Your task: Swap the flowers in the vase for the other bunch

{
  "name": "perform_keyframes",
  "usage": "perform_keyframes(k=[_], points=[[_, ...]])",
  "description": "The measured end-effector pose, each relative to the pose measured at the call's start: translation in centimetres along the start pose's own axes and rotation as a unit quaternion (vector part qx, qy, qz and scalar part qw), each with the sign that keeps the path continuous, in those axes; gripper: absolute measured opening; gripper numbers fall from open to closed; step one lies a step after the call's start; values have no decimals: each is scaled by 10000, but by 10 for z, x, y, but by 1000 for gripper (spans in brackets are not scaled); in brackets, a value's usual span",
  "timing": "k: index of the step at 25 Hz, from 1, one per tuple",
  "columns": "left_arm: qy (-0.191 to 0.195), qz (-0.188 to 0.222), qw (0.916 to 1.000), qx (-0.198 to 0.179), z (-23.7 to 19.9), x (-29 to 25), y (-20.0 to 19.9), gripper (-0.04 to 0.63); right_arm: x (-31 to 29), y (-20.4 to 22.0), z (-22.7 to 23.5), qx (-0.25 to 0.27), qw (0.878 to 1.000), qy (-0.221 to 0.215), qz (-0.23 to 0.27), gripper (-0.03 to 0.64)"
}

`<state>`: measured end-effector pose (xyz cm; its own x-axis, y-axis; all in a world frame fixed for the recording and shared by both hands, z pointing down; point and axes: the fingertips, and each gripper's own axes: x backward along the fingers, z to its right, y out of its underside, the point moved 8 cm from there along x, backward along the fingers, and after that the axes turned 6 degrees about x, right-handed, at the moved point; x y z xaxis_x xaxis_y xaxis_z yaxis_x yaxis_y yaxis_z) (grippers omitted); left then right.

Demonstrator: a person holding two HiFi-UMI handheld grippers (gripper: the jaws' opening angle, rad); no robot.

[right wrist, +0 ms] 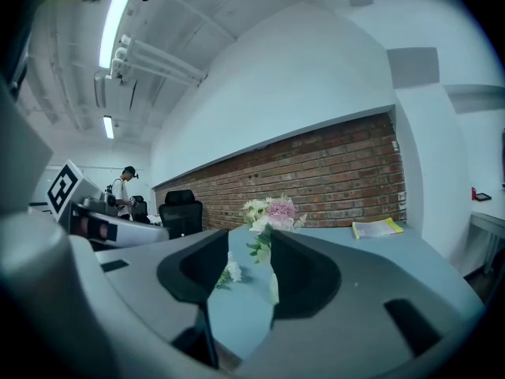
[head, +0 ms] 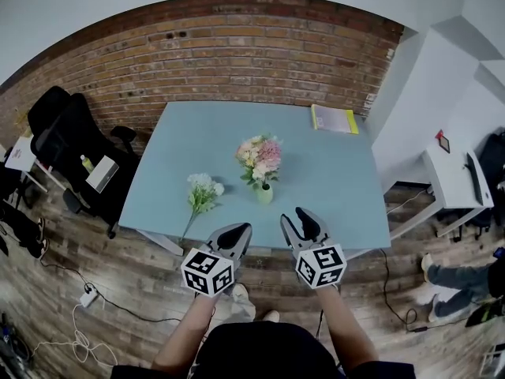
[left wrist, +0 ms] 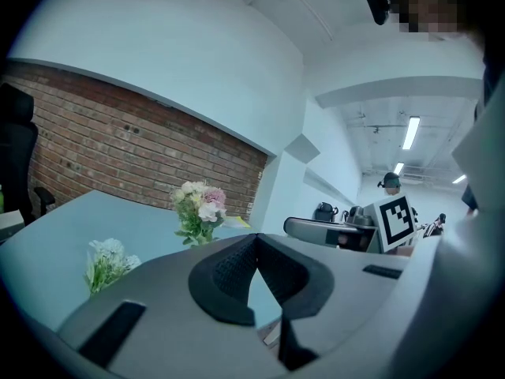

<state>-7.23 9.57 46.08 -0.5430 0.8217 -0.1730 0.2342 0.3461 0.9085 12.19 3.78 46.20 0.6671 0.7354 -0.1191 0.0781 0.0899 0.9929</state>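
A pink and white bouquet (head: 259, 156) stands in a small pale green vase (head: 264, 193) near the middle of the light blue table (head: 339, 176). A white-flowered bunch (head: 203, 189) lies flat on the table to the vase's left. My left gripper (head: 237, 231) hovers at the table's near edge, shut and empty, short of the white bunch (left wrist: 108, 259) and the bouquet (left wrist: 199, 209). My right gripper (head: 298, 219) is beside it, jaws apart with nothing between them. Through their gap I see the bouquet (right wrist: 268, 212) and the vase (right wrist: 274, 287) ahead.
A yellow-edged booklet (head: 334, 119) lies at the table's far right corner. Black office chairs (head: 71, 136) stand left of the table, a white desk (head: 454, 176) to the right. A brick wall (head: 237, 54) runs behind. A person's legs (head: 454, 279) show at right, cables (head: 87, 298) on the floor.
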Motion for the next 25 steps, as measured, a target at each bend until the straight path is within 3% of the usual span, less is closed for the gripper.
perform_keyframes(k=[13,25], points=[[-49,81,9998,-167,44,15,9,9,47,-3,-7,237,9997,18,65,16],[-1,58,9996,-271,57,13,18,9,63,-3,-11,234,9994,-146,204,14]])
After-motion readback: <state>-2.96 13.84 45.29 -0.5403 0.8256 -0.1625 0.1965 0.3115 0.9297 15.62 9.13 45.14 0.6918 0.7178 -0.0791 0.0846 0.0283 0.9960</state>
